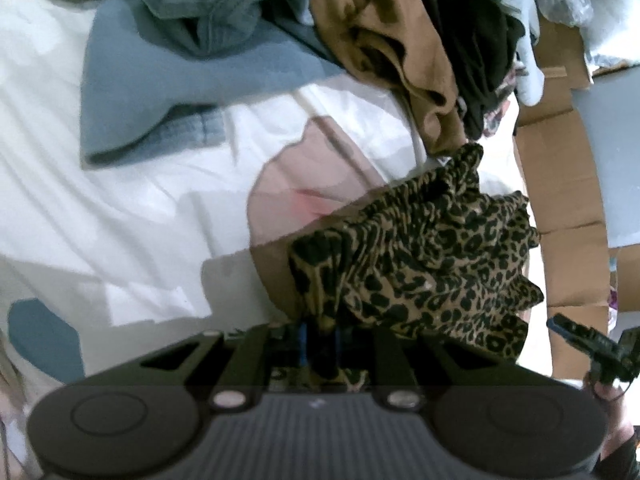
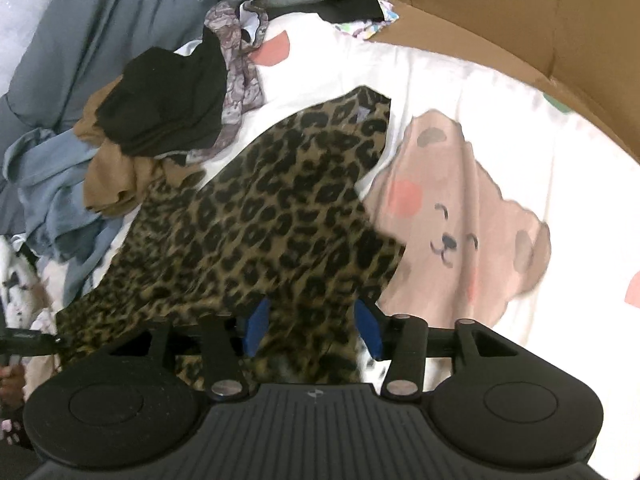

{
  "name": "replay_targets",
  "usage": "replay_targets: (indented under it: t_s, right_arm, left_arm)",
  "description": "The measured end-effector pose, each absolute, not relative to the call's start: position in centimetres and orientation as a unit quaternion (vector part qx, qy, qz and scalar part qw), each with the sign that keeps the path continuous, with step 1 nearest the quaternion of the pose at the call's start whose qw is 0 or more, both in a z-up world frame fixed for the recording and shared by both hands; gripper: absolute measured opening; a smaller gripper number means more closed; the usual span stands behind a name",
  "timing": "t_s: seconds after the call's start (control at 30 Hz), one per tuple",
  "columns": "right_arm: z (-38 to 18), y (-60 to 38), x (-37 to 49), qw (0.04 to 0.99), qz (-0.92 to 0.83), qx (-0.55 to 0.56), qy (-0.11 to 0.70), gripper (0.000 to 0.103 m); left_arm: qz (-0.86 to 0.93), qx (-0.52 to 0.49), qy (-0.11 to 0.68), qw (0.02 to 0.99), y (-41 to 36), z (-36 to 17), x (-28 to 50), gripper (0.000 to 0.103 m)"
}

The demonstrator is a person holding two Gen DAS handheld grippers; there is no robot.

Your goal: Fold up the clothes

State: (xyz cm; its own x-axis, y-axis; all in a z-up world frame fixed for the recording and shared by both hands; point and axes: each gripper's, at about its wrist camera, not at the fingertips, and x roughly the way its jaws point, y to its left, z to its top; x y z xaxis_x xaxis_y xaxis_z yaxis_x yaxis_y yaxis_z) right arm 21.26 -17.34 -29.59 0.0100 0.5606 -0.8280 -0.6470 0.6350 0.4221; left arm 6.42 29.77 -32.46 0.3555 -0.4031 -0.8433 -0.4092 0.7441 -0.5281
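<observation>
The left claw (image 1: 320, 340) is clenching a bunched fold of the leopard-print garment (image 1: 420, 264), its two blue-padded fingers (image 1: 303, 342) sitting close together with the cloth pinched between them and rising crumpled just beyond the tips. The right claw (image 2: 312, 328) is standing released, its blue pads (image 2: 256, 326) spread apart on either side of a strip of the same leopard-print garment (image 2: 272, 208); the cloth is passing between the pads, and they are not pressing on it. In the right wrist view the garment is lying spread across a white bedsheet (image 2: 460, 92) printed with a pink bear face (image 2: 452, 224), one edge of the cloth overlapping the bear's cheek. Beyond the garment a pile of other clothes is sitting on the sheet: a black piece (image 2: 168, 112) on top of a tan piece (image 2: 116, 176), a pale blue garment (image 2: 52, 184) beside them, and a grey-lilac patterned cloth (image 2: 240, 80) just behind. A brown cardboard box wall (image 2: 520, 20) is curving along the far side of the sheet. In the left wrist view the right claw's black frame (image 1: 592, 344) is showing at the right edge, near the cardboard (image 1: 568, 208), with a hand (image 1: 616, 420) below it.
</observation>
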Motion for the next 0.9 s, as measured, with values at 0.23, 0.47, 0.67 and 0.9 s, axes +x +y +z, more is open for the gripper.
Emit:
replay_targets:
  t_s: [0.23, 0.47, 0.67, 0.9]
  right_arm:
    - [-32.8, -17.3, 23.6, 0.724, 0.394, -0.045, 0.564, 0.072]
    - [-35.6, -16.4, 23.9, 0.716, 0.409, 0.004, 0.566, 0.074]
    - [-35.7, -15.5, 22.5, 0.706, 0.421, -0.003, 0.569, 0.004]
    - [-32.4, -19.2, 20.4, 0.728, 0.397, 0.009, 0.559, 0.003]
  left_arm:
    - [0.007, -0.353, 0.571, 0.741, 30.2, -32.6, 6.4, 0.012]
    - [0.012, -0.356, 0.57, 0.741, 29.8, -32.9, 6.5, 0.012]
    - [0.01, -0.353, 0.568, 0.743, 29.5, -32.6, 6.8, 0.012]
    - [-0.011, -0.341, 0.561, 0.754, 28.3, -31.8, 7.9, 0.012]
